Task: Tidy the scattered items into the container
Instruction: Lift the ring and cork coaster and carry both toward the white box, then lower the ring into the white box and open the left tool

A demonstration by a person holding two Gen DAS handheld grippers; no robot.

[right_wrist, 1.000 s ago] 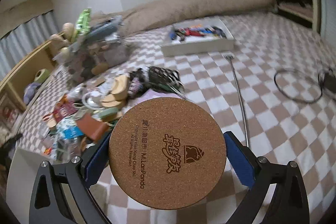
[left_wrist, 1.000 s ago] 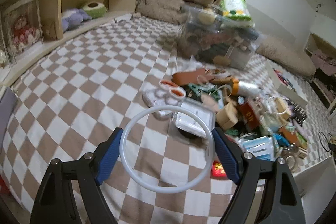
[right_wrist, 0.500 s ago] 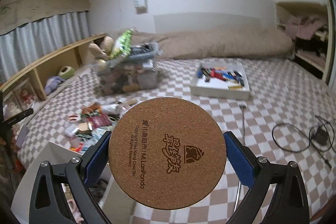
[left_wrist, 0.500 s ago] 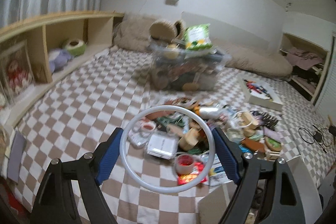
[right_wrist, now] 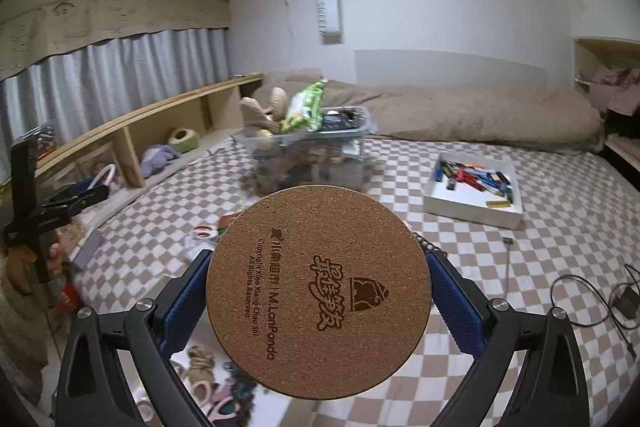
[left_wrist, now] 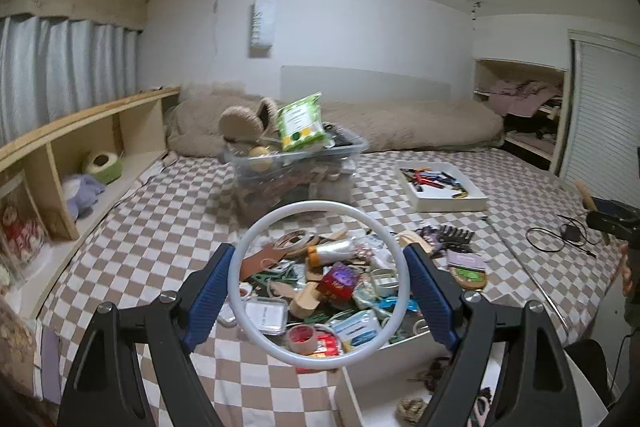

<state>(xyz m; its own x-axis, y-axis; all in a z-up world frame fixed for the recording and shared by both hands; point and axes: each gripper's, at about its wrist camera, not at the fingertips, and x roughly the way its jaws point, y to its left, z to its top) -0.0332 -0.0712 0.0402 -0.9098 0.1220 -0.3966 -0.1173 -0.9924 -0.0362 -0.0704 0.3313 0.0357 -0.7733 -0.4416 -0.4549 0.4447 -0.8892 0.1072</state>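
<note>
My left gripper point(left_wrist: 319, 299) is shut on a white plastic ring point(left_wrist: 248, 247), held in the air above the checkered bed. Behind it lies a pile of scattered items point(left_wrist: 340, 283). A white container point(left_wrist: 384, 363) sits at the lower right of the left wrist view, with a few things inside. My right gripper point(right_wrist: 319, 293) is shut on a round cork coaster point(right_wrist: 320, 291) with printed text, held upright over the same white container point(right_wrist: 208, 379), whose contents show below it. The coaster hides much of the pile.
A clear bin point(left_wrist: 296, 167) heaped with toys and a green packet stands mid-bed. A white tray of pens point(left_wrist: 440, 185) lies to the right. A wooden shelf point(left_wrist: 80, 155) runs along the left. Cables point(left_wrist: 560, 239) and a thin rod point(right_wrist: 507, 267) lie on the right.
Both grippers have risen and pulled back from the pile, so both views now look across the whole room. The ring and coaster stay gripped. The white container has come into view below.
</note>
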